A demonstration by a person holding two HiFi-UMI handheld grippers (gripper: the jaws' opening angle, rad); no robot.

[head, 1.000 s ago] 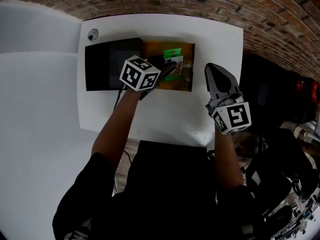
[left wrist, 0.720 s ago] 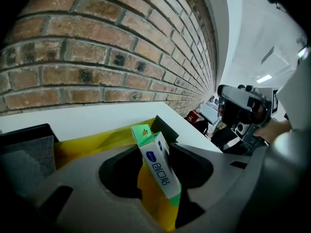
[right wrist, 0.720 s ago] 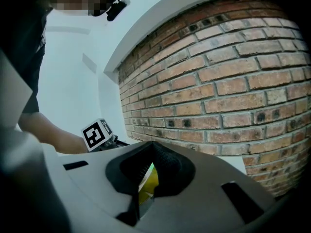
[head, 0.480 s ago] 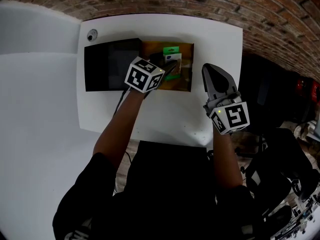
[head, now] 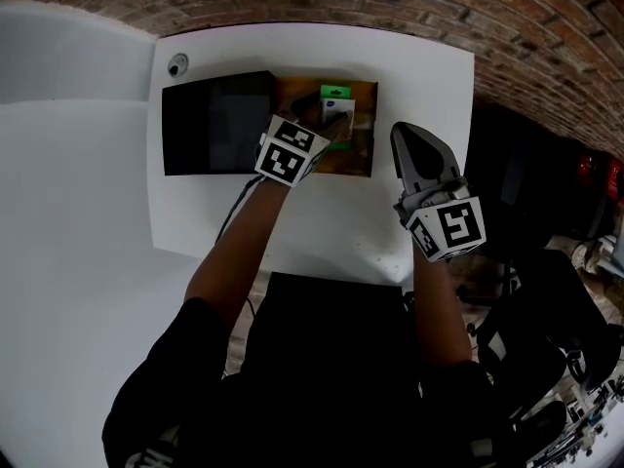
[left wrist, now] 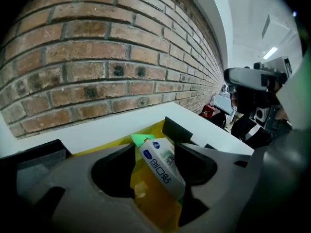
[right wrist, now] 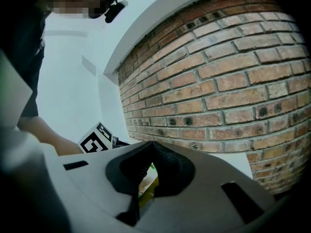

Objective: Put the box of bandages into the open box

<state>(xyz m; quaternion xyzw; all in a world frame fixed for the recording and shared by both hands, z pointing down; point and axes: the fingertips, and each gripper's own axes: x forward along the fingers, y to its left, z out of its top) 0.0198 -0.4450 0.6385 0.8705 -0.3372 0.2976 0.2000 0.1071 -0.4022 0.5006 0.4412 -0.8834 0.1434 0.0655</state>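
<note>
**A:** So, the box of bandages point(left wrist: 163, 171) sits inside the open box point(head: 363, 159), leaning at a tilt on the yellow lining with its green end toward the brick wall.

**B:** And the left gripper point(head: 330, 130)?

**A:** Its jaws have just been opening and now stand wide, one on each side of the carton. The pads look clear of it, so nothing grips it.

**B:** Then the job is getting out clean, I'd say. Draw back along the jaws' own line with no twist, or a pad may catch the carton's edge and drag it over the wall.

**A:** Agreed.

**B:** The right gripper point(head: 409, 136)?

**A:** Its jaws are together with nothing in them. It hovers over the white table point(head: 322, 222), just right of the open box. Best left idle there, unless the carton wants a nudge flat
</note>
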